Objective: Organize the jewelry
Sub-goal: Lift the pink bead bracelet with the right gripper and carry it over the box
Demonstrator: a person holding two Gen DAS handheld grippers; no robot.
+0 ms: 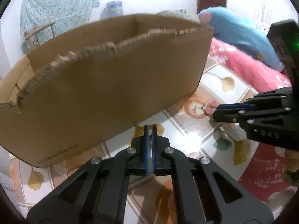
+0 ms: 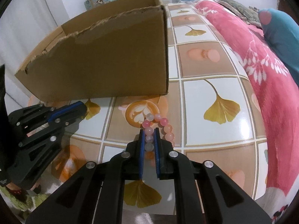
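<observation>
Right hand-held gripper [image 2: 149,136] pinching bead bracelet [image 2: 164,128]; left hand-held gripper [image 1: 149,130] pressed together. Next: lift into cardboard box [image 2: 112,65] ahead.

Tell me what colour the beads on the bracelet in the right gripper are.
Pink, peach and milky white beads on the bracelet, pinched in the right gripper; clearest in the right wrist view.

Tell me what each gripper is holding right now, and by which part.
The right gripper pinches the pink bead bracelet by the beads on one side of the loop. The left gripper is shut on something small and dark, too small to identify.
</observation>
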